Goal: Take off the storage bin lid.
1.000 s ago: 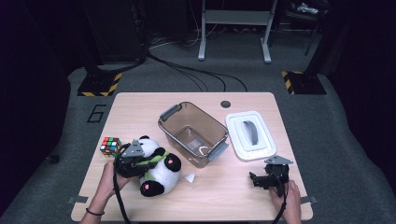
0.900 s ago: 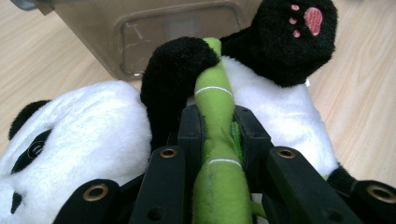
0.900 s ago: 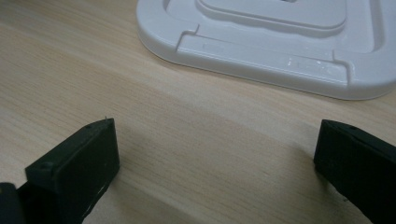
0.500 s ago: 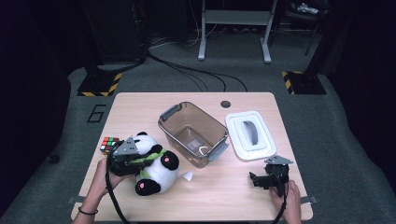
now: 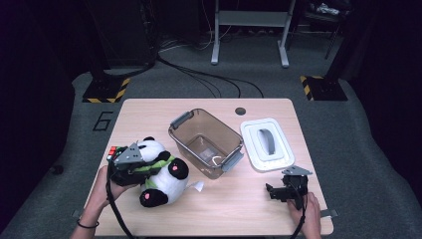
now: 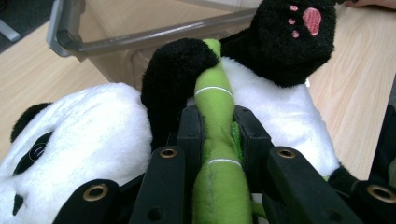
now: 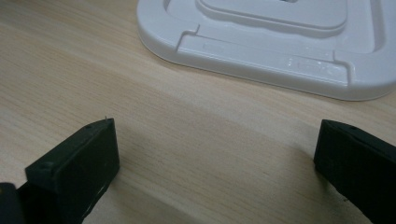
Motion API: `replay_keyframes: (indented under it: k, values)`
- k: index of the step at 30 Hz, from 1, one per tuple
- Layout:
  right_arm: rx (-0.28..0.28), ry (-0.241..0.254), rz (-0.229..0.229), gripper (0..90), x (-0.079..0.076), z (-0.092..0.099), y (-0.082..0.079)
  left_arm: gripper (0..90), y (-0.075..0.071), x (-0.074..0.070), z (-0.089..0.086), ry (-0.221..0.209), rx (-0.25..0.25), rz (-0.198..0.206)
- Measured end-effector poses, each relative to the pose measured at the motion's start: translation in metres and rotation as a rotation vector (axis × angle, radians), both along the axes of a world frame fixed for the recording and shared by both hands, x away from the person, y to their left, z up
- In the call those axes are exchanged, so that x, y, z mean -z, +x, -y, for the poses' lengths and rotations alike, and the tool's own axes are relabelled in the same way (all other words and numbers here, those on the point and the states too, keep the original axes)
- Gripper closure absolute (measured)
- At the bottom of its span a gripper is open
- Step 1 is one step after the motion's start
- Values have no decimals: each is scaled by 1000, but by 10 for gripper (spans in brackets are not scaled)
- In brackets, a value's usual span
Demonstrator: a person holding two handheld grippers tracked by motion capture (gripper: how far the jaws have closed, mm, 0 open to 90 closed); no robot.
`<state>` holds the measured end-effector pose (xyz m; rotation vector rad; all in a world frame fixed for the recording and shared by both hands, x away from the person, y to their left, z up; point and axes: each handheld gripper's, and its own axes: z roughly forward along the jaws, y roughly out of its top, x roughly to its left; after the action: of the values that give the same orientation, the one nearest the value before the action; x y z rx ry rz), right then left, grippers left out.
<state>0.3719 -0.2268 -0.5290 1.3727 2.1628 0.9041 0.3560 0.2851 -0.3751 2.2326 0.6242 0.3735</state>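
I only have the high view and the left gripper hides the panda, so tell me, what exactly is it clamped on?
Observer: The left gripper is shut on the green bamboo stalk across the panda's belly, not on its body.
Operator: And the right gripper, open or shut?
Observer: The right gripper is open, with bare table between its fingers.
Operator: What is it aimed at?
Observer: The white lid, lying just beyond the fingers, untouched.
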Motion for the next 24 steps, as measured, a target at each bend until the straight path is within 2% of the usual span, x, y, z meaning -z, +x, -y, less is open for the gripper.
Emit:
replay_keyframes:
  k: [3,8,17,24]
  values:
    - [0,0,0,0,0,0,0,755,-1,-5,-1,3,0,4]
    - [0,0,0,0,0,0,0,754,2,-13,-3,-20,12,1]
    - [0,0,0,0,0,0,0,754,3,-32,-5,-32,23,31]
    - [0,0,0,0,0,0,0,754,5,-45,-7,-23,27,54]
